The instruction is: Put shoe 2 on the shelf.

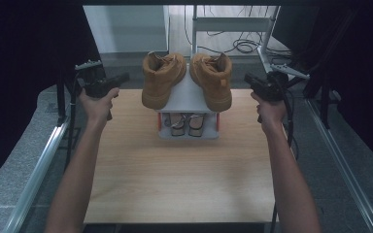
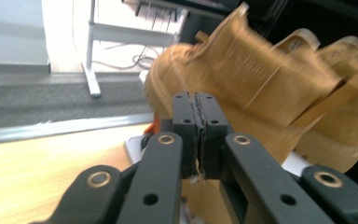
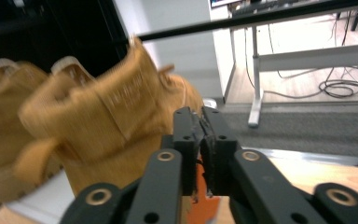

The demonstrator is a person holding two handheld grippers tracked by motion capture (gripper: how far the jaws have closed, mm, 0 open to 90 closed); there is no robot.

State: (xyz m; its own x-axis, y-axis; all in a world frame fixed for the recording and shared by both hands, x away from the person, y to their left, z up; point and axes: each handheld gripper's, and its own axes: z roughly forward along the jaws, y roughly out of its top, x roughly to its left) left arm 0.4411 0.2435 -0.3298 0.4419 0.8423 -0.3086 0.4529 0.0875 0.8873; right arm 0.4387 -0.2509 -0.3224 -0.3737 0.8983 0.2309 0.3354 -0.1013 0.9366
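Two tan boots stand on top of a small white shoe rack point(image 1: 188, 95) at the far middle of the table: the left boot point(image 1: 161, 77) point(image 2: 251, 79) and the right boot point(image 1: 213, 78) point(image 3: 107, 107). A pair of sandals point(image 1: 186, 124) lies on the rack's lower shelf. My left gripper point(image 1: 125, 76) point(image 2: 196, 100) is level with the left boot, just to its left, jaws shut with nothing between them. My right gripper point(image 1: 247, 77) point(image 3: 201, 114) mirrors it beside the right boot, also shut and empty. Neither gripper touches a boot.
The rack stands on a light wooden table point(image 1: 175, 179) with open board in front of it. Metal rails point(image 1: 39, 170) run along both sides. A white desk frame point(image 1: 233, 24) and floor cables point(image 1: 245, 46) lie behind, with dark curtains at both sides.
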